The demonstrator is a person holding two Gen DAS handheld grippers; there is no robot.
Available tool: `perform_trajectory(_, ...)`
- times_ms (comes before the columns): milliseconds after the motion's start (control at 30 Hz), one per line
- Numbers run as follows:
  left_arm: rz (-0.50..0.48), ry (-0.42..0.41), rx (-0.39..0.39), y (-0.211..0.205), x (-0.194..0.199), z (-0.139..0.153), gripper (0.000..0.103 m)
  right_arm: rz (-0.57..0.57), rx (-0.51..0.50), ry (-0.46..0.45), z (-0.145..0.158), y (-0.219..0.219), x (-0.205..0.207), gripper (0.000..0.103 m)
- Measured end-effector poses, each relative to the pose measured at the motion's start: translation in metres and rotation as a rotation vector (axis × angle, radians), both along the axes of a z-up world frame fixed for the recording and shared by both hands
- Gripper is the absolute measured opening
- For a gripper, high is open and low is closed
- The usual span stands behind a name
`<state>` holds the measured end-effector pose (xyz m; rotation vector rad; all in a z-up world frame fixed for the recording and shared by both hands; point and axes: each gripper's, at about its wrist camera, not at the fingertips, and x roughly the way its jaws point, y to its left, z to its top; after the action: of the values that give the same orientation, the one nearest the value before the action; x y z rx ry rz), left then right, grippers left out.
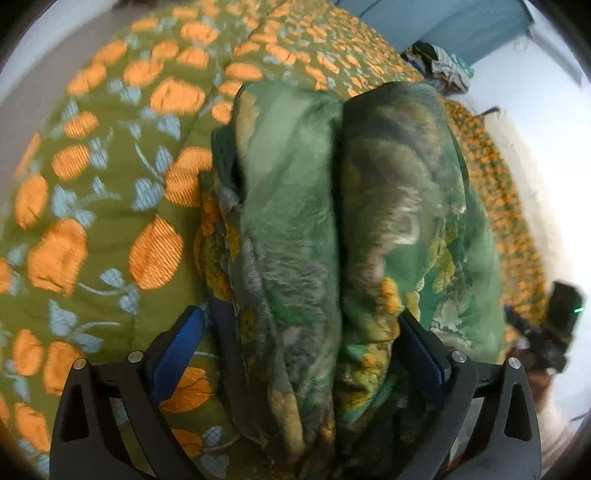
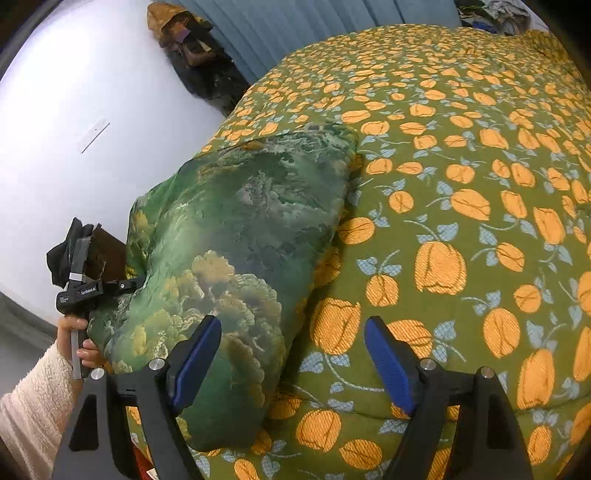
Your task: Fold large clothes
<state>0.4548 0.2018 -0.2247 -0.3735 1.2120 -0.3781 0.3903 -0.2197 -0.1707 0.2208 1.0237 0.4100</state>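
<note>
A large green floral garment [image 1: 332, 229] lies folded into a thick bundle on the bed. In the left wrist view my left gripper [image 1: 306, 354] stands wide open with the bundle between its blue pads [image 1: 177, 354]; whether they press it I cannot tell. In the right wrist view the same bundle [image 2: 236, 251] lies along the bed's left edge. My right gripper [image 2: 291, 362] is open and empty, just right of the bundle's near end, its left pad [image 2: 195, 362] over the cloth. The left gripper's body [image 2: 85, 288] shows at the bundle's left side, held by a hand.
The bed is covered by an olive bedspread [image 2: 461, 221] with orange flowers. A blue headboard [image 2: 314, 29] runs behind it. Dark bags [image 2: 195, 55] sit on the floor at the far left. A heap of clothes [image 1: 439, 62] lies at the bed's far corner.
</note>
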Motion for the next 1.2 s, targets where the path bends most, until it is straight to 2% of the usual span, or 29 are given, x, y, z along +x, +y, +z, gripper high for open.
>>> perform_trajectory(100,-0.01,-0.11,0.204,-0.026,-0.01,0.025,0.1,0.056,-0.084,-0.145,0.022,0.007,-0.013,0.082)
perform_trajectory(167,-0.021,-0.172,0.322,-0.04,-0.015,0.036,0.1,0.069,-0.106,-0.192,0.029,0.01,-0.019,0.082)
perform_trajectory(267,-0.029,-0.219,0.42,-0.052,-0.017,0.04,0.1,0.082,-0.112,-0.21,0.034,0.012,-0.025,0.082)
perform_trajectory(567,-0.031,-0.243,0.485,-0.053,-0.026,0.043,0.1,0.07,-0.101,-0.199,0.031,0.014,-0.04,0.082)
perform_trajectory(733,-0.028,-0.238,0.488,-0.056,-0.024,0.044,0.1,0.082,-0.11,-0.203,0.03,0.016,-0.043,0.082)
perform_trajectory(800,-0.03,-0.22,0.457,-0.052,-0.023,0.043,0.1,0.082,-0.112,-0.202,0.029,0.016,-0.043,0.082)
perform_trajectory(833,-0.031,-0.197,0.414,-0.047,-0.02,0.041,0.1,0.078,-0.114,-0.198,0.029,0.015,-0.041,0.082)
perform_trajectory(967,-0.01,-0.038,0.095,-0.008,-0.002,0.02,0.1,0.049,-0.085,-0.173,0.027,0.003,-0.034,0.082)
perform_trajectory(1067,-0.023,0.021,-0.054,0.003,0.003,0.003,0.101,0.019,0.014,-0.103,0.02,-0.012,-0.019,0.082)
perform_trajectory(1200,-0.041,0.063,-0.172,0.002,0.011,-0.014,0.103,0.014,0.188,0.052,-0.015,-0.022,0.011,0.082)
